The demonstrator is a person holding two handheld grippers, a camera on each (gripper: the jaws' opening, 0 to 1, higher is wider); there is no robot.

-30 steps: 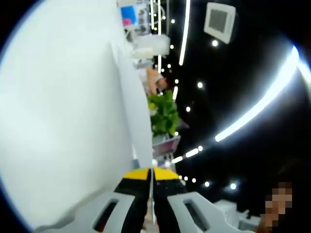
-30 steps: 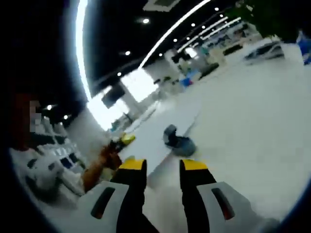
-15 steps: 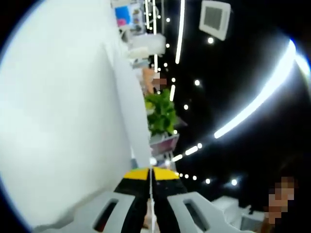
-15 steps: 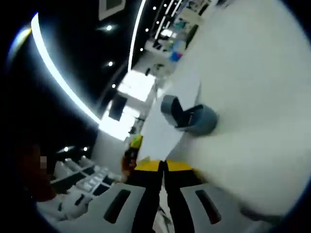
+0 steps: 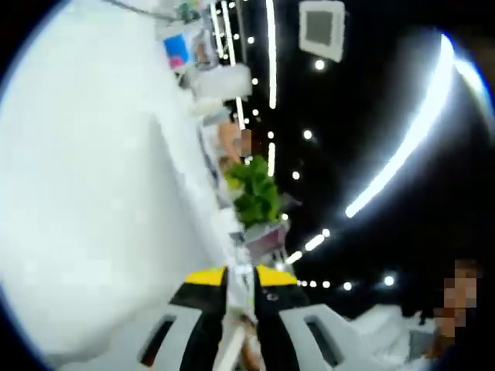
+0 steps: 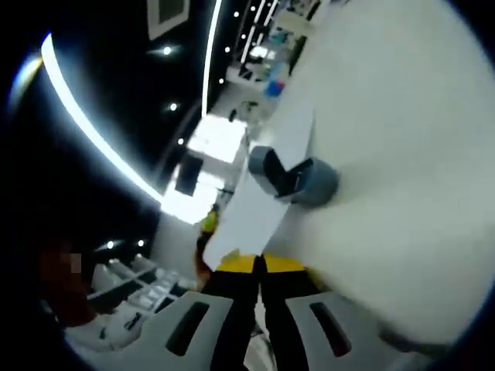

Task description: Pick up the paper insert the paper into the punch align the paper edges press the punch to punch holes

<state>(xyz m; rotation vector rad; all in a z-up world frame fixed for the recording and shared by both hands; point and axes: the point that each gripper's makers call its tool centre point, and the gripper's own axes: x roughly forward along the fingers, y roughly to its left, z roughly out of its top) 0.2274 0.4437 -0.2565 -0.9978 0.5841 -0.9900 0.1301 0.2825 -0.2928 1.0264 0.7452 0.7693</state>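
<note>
**Paper pinched at both ends and fed into the punch**

In the right gripper view, the right gripper (image 6: 259, 267) is pressed shut on the near corner of the paper (image 6: 263, 197); a second ago its jaws were spread and the sheet lay free. The sheet's long edge now sits in the slot of the grey hole punch (image 6: 292, 176) on the white table (image 6: 402, 154). In the left gripper view, the left gripper (image 5: 240, 278) stays clamped on the paper's (image 5: 207, 201) edge. Insertion appears done; alignment and pressing are judged to remain.
</note>
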